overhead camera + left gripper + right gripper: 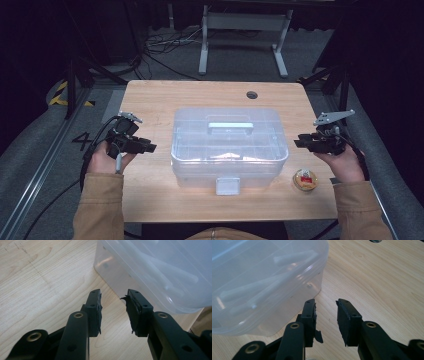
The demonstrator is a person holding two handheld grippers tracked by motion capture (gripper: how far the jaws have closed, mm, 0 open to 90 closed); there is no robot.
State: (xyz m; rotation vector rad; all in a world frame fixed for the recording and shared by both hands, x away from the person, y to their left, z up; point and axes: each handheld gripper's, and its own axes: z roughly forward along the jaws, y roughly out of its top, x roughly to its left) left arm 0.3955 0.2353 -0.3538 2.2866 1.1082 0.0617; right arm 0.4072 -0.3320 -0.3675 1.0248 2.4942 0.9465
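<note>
Clear plastic box [229, 147] sits at the middle of the wooden table [150, 100], lid on, a pale handle [230, 125] flat across the top and a front latch [227, 186] facing the person. Through the translucent walls, faint compartments and pale shapes; contents cannot be made out.

Left gripper [150, 148] held level just off the box's left side, pointing at it, not touching. In the left gripper view [113, 312] the jaws stand spread with bare table between them; the box's rounded lower corner [105, 267] lies just ahead of the tips. Pads look frayed at the edges.

Right gripper [299, 142] mirrors this off the box's right side, near the wall, apart from it. In the right gripper view [325, 317] jaws likewise spread, nothing between them, the box corner [317, 285] just ahead and to the left.

A small round container [306, 179], with something red and yellow inside, rests on the table near the front right corner, just beside the right hand [345, 165]. Left hand [105, 160] at the table's left edge. Tan sleeves on both forearms.
</note>
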